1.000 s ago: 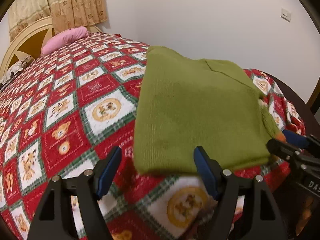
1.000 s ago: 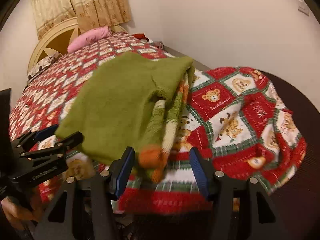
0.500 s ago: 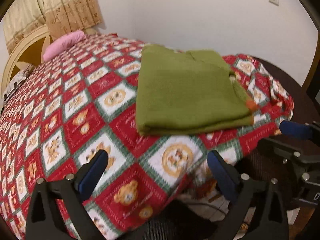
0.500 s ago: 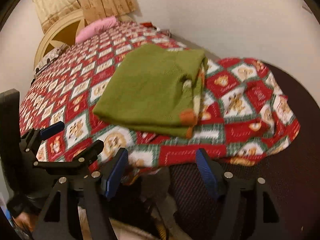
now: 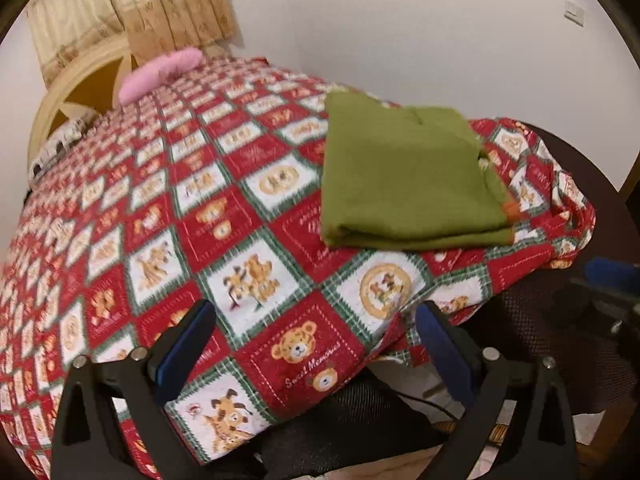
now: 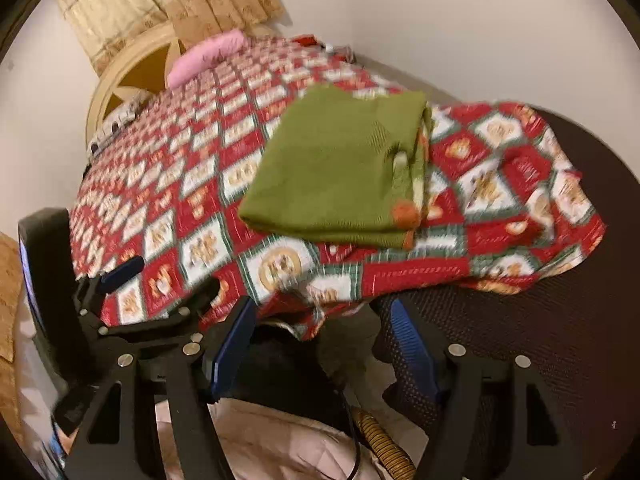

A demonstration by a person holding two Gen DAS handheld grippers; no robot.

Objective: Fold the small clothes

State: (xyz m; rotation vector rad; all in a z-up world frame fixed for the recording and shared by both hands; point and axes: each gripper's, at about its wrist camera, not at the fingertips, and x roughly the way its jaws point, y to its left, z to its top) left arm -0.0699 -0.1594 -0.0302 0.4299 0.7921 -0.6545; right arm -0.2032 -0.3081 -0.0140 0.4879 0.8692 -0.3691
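Both grippers have backed away from the green garment [image 5: 404, 176], jaws just widened, nothing between them. It lies folded near the bedspread's [image 5: 256, 280] right corner; a snagging left gripper [image 5: 316, 354] or right gripper [image 6: 320, 354] could undo it.

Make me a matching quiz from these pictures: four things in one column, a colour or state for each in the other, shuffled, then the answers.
Things:
1. sweater
2. pillow
3. quilt
4. left tool

Colour or state:
A. pink
B. open, holding nothing
C. green, folded
D. red and white bear pattern

Pairs: 1-C, 2-A, 3-D, 4-B
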